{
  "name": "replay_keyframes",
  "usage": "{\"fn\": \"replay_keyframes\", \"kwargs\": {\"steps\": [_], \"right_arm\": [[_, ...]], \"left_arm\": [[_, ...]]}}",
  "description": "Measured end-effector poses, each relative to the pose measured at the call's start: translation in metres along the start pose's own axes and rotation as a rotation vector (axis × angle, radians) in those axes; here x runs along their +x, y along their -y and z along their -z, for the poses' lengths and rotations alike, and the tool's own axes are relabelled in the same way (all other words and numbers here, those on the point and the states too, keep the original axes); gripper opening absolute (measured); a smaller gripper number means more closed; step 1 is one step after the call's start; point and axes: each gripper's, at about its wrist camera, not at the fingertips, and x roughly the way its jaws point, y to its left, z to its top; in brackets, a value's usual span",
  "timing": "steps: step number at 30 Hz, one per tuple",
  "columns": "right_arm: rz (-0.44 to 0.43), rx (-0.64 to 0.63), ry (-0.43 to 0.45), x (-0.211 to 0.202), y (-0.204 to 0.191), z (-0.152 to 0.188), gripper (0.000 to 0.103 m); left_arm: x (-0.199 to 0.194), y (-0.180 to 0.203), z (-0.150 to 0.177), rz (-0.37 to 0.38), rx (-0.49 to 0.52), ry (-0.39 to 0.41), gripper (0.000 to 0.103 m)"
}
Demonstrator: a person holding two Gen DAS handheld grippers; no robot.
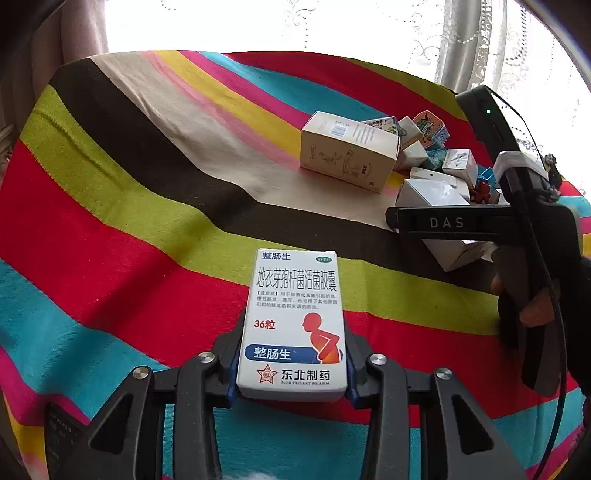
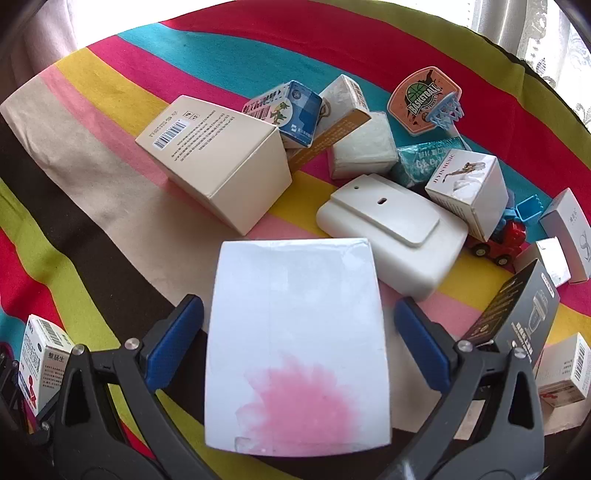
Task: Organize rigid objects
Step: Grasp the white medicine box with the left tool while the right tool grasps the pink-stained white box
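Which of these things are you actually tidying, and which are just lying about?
Part of the job: medicine box, clamped in the left gripper; white box between the open right gripper; beige carton; white plastic case; toy truck; basketball hoop.

Just there: striped cloth; curtain; probably the teal soft packet.

white medicine box (image 1: pixel 291 328) clamped, white carton (image 2: pixel 297 347) unclamped

Light source: daylight floods through my far window (image 1: pixel 258 22), blown to pure white behind the lace curtain (image 1: pixel 469 40).
Brightness: the striped cloth (image 1: pixel 129 229) reads vivid and evenly lit.
Shadows: soft, short, falling toward me.
Glare: the white box (image 2: pixel 299 332) looks washed out.
Distortion: fisheye bends the edges; corners go dark.
Focus: sharp at centre, softer at the rims.
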Motion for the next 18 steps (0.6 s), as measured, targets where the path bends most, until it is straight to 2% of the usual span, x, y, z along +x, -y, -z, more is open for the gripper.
{"fn": "replay_keyframes", "kwargs": {"steps": [2, 3, 4, 8, 12, 17, 18], "right_arm": [[-0.006, -0.014, 0.012, -0.001, -0.001, 0.002, 0.102], [-0.005, -0.016, 0.034, -0.004, -0.002, 0.003, 0.094], [-0.007, -0.023, 0.064, -0.009, -0.002, 0.006, 0.067], [-0.007, -0.052, 0.071, -0.018, -0.009, 0.022, 0.068], [0.048, -0.064, 0.089, -0.037, -0.013, 0.045, 0.068], [0.029, 0.044, 0.115, -0.078, -0.002, 0.078, 0.068], [0.030, 0.059, 0.117, -0.080, -0.002, 0.072, 0.068]], "left_arm": [[0.000, 0.000, 0.000, 0.000, 0.000, 0.000, 0.041], [0.000, 0.000, 0.000, 0.001, -0.001, 0.000, 0.041], [-0.001, 0.000, 0.000, 0.001, -0.001, 0.000, 0.041], [-0.001, -0.001, 0.000, 0.003, -0.003, 0.000, 0.041], [-0.001, 0.000, 0.001, 0.002, -0.002, 0.000, 0.041], [-0.001, 0.001, 0.001, -0.001, 0.001, 0.000, 0.041], [-0.001, 0.001, 0.001, -0.004, 0.005, 0.000, 0.041]]}}
